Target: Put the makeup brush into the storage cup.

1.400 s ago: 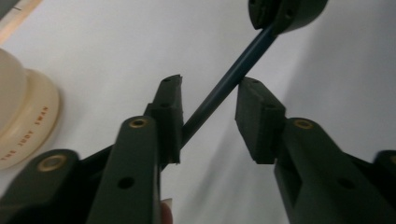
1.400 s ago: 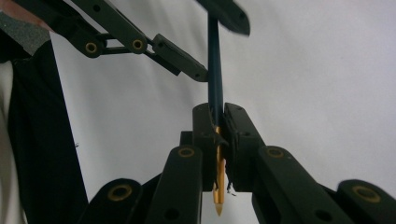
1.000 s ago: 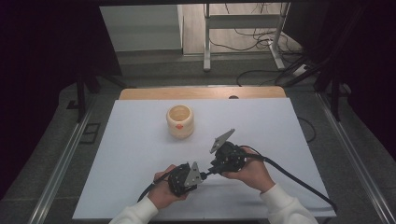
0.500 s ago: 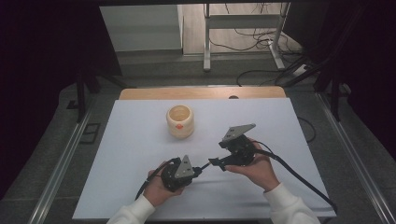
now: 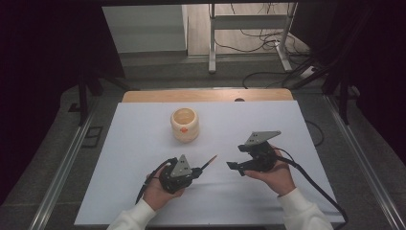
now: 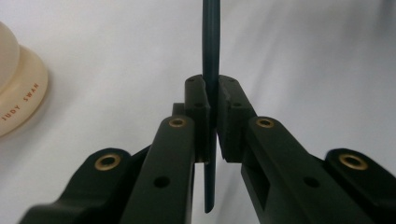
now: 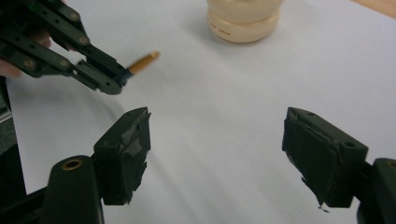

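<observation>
My left gripper [image 5: 197, 171] sits low on the white table, shut on a thin dark pencil [image 6: 211, 42]. The pencil's tan end [image 5: 211, 160] points up and right. In the left gripper view the pads [image 6: 198, 107] pinch the shaft, which runs straight ahead. My right gripper [image 5: 233, 166] hovers to the right of it, a short gap away. Its jaws have just been opening and stand wide apart with nothing between them [image 7: 217, 154]. The right gripper view also shows the left gripper [image 7: 100, 74] and the pencil's tan end [image 7: 142, 62].
A cream round cup [image 5: 184, 124] stands upright behind the grippers, left of centre, and appears again as the cup [image 7: 243, 18] and the cup [image 6: 16, 88]. The white table cover [image 5: 139, 143] ends at a wooden strip [image 5: 206, 95] at the far edge.
The right gripper has pulled away to the right from the left one and opened its jaws. The left gripper has kept the pencil and shifted slightly left.
</observation>
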Demonstrator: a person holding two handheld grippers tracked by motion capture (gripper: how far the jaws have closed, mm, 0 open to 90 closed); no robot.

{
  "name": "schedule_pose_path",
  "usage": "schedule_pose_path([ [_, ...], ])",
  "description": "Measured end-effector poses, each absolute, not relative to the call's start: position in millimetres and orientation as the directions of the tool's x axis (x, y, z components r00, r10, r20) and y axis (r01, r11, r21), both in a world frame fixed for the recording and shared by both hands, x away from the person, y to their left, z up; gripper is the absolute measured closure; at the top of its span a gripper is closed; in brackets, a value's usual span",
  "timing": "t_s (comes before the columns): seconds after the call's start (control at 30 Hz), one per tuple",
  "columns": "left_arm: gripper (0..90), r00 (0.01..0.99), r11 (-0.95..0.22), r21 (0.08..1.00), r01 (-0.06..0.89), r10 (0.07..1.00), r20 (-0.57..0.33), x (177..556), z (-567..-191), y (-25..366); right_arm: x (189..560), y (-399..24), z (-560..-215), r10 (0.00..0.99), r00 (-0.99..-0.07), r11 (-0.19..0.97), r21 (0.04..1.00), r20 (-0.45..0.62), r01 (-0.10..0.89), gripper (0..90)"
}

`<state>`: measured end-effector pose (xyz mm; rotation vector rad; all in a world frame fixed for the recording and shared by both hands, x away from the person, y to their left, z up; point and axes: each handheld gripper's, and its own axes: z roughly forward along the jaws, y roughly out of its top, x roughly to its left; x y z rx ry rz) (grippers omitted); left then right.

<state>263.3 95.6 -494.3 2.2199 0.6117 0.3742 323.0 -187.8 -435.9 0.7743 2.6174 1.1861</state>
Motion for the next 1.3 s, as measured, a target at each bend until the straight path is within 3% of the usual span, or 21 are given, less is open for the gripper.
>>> schedule_pose_path([
  [0.87,83.8,0.806,-0.482,0.811,0.332,0.591,0.021,266,-489,118,319,-211,-456,0.562,-0.824,0.526,0.735,0.076,0.427,23.7],
  [1.3,83.8,0.779,-0.426,0.838,0.340,0.627,0.003,267,-482,135,303,-249,-473,0.645,-0.762,0.468,0.755,0.065,0.460,20.5],
])
